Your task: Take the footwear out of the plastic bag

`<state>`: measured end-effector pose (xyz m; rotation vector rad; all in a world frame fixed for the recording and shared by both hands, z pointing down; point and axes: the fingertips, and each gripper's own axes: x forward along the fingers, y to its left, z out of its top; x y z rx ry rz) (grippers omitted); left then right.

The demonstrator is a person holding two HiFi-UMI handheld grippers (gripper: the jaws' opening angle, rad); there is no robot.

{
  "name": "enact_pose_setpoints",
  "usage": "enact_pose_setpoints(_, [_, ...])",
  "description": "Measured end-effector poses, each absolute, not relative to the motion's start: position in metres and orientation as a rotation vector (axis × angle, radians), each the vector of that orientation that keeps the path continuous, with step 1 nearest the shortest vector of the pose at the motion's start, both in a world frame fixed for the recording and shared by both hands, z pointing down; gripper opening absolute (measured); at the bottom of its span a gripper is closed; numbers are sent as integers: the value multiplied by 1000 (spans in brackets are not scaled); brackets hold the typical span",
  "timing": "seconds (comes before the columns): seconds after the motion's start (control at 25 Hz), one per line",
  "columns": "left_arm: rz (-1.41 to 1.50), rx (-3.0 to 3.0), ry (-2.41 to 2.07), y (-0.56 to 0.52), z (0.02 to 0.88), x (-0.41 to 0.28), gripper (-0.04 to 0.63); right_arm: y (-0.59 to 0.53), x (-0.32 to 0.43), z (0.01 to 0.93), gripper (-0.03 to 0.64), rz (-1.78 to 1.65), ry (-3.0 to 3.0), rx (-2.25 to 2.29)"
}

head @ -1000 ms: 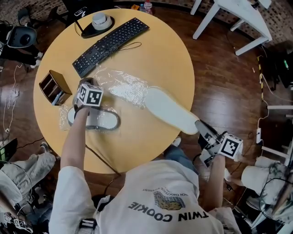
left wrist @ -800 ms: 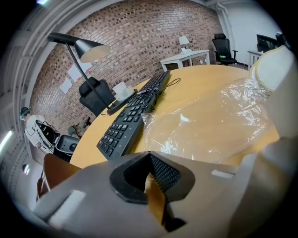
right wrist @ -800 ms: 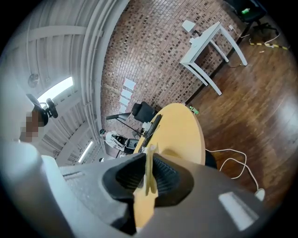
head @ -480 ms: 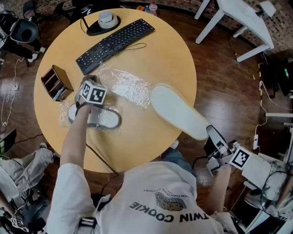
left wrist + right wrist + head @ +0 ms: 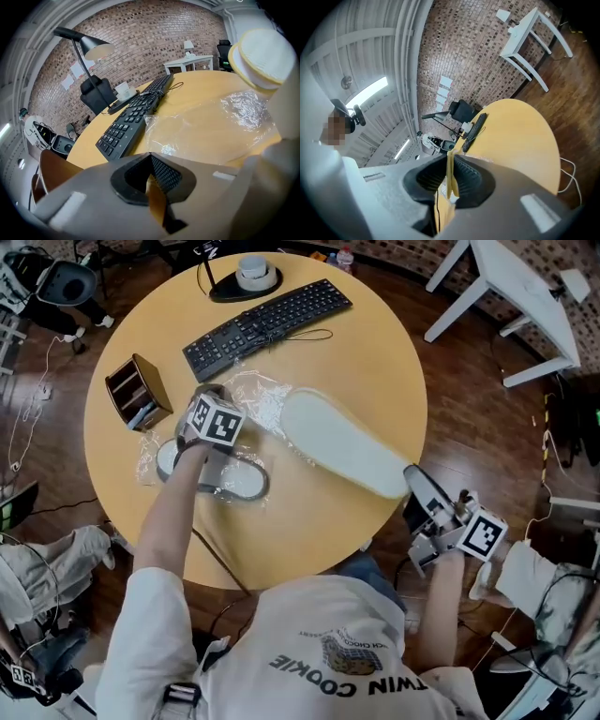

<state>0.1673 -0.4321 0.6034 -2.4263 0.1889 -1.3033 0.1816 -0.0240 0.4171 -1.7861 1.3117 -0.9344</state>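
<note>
Your left gripper (image 5: 152, 183) is clenched on the plastic bag (image 5: 267, 401). A grey-rimmed slipper (image 5: 239, 484) in the bag is half hidden by your arm. The keyboard (image 5: 267, 320) crowds that side. The white slipper (image 5: 342, 442) is mostly out and reaches the table (image 5: 309, 540) edge, with your right gripper (image 5: 449, 183) grasping its rim. Open floor lies rightward. Your shirt reads TWIN COOKIE.

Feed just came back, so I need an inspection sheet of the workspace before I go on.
Surface: round wooden table.
Job's things: white slipper sole up, heel at table's edge; second slipper under film; plastic bag crumpled by the white slipper's toe.
Clutter: keyboard, wooden organizer, lamp base.
Grippers: right gripper shut on white slipper's heel; left gripper at the bag, grip unclear.
Cables: keyboard cable looped on table.
Surroundings: white table, wooden floor.
</note>
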Motion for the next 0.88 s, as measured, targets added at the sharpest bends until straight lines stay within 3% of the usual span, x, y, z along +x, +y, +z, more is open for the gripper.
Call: enact_pose_setpoints(0.88, [-1268, -2561, 182, -436, 602, 165, 3, -169, 206, 517, 48, -979, 1184, -1673])
